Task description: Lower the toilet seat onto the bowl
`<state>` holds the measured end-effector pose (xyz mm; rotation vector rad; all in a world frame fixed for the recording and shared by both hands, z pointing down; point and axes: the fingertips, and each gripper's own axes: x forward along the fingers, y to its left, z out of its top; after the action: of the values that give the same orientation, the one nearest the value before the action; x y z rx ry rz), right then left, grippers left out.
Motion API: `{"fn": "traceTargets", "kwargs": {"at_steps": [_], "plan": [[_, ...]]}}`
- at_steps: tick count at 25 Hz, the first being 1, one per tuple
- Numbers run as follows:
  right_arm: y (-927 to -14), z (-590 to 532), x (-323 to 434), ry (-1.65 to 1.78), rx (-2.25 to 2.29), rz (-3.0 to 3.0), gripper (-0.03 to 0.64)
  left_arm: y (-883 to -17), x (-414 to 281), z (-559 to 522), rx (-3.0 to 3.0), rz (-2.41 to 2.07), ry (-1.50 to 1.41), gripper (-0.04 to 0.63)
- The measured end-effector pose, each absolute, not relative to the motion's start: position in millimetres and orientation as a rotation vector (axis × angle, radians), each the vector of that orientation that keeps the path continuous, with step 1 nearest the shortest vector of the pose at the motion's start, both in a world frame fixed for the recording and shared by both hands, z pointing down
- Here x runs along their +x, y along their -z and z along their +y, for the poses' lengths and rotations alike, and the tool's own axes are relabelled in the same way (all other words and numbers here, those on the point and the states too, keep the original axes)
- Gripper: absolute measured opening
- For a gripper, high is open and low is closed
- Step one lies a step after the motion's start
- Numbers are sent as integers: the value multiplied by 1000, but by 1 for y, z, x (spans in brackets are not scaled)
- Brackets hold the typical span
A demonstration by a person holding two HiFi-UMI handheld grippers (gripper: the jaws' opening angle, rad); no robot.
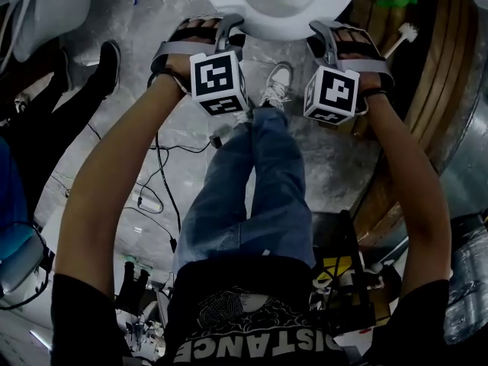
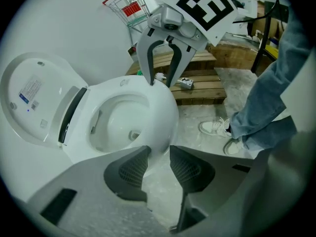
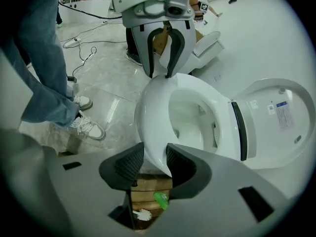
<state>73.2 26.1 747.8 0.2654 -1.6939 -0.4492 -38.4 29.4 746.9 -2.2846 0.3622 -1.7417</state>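
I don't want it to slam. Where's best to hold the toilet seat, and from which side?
Probably grip the toilet seat at its front rim, either side of the nose, coming from outside and above: that edge is thin enough for the jaws and lies farthest from the hinge by the raised lid.

In the head view the toilet [image 1: 278, 6] is cut by the top edge — only its front curve shows — and your left hand [image 1: 191, 44] and right hand [image 1: 358, 52] cover the jaws there. Where the toilet seat [image 3: 155, 132] meets the bowl [image 2: 118, 127] you can't see in any view, so whether it rests down can't be told. The print on the label [image 3: 282, 113] of the raised lid [image 3: 296, 137] is too small to read. The right gripper [image 3: 150, 164] hides most of a toilet brush [image 3: 142, 214]; the green thing [image 3: 161, 200] beside it can't be identified.
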Motion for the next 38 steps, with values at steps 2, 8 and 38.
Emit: {"fn": "traceTargets", "kwargs": {"at_steps": [2,8,38], "plan": [[-753,26,73,435,263,-1699,152,-752,-38,30,-2297,354,1767,152],[-762,26,74,386,245,-1713,147,-766,-34,32,-2343,337,1779,152],[-575,-1,30,-211,800,-2099,78,-571,-10,-5,-2963,1109,1249,92]]}}
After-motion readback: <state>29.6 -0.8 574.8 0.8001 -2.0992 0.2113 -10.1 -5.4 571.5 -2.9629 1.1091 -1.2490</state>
